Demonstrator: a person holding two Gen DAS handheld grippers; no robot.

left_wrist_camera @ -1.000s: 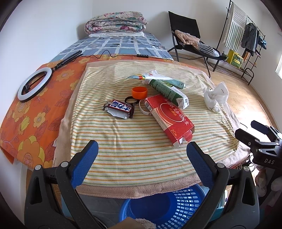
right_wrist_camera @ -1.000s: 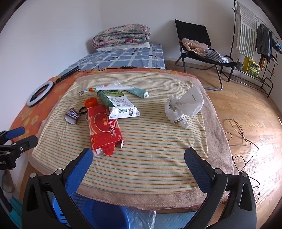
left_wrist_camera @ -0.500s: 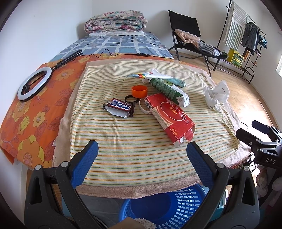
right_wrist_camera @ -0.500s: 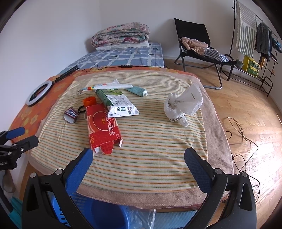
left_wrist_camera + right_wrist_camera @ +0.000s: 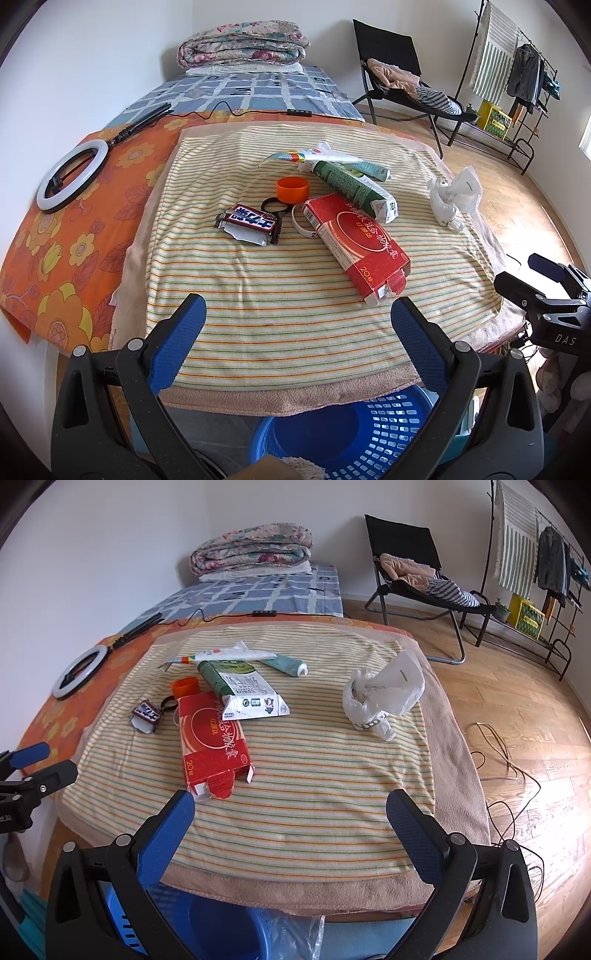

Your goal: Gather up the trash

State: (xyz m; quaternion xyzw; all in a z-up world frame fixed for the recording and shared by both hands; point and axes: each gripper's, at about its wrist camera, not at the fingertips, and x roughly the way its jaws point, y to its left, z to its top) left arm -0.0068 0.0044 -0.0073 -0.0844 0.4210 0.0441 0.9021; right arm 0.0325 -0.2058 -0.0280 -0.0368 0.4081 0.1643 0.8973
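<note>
Trash lies on a striped towel [image 5: 280,295]: a red carton [image 5: 356,243] [image 5: 212,744], a green milk carton [image 5: 354,188] [image 5: 240,690], a candy wrapper [image 5: 249,223] [image 5: 146,716], an orange cap [image 5: 291,189] [image 5: 184,687], toothpaste tubes [image 5: 332,162] [image 5: 236,653] and a crumpled white bag [image 5: 452,194] [image 5: 384,692]. A blue basket [image 5: 343,435] [image 5: 221,930] stands below the towel's near edge. My left gripper [image 5: 297,321] and right gripper [image 5: 290,812] are both open and empty, held above the near edge.
A ring light [image 5: 72,177] lies on the orange flowered sheet at the left. Folded quilts [image 5: 242,46] sit at the far end. A black chair [image 5: 417,587] and a clothes rack [image 5: 535,565] stand on the wooden floor at the right, with cables [image 5: 506,760].
Both grippers have drifted slightly; the scene sits a little lower in the right wrist view. Nothing on the towel has moved.
</note>
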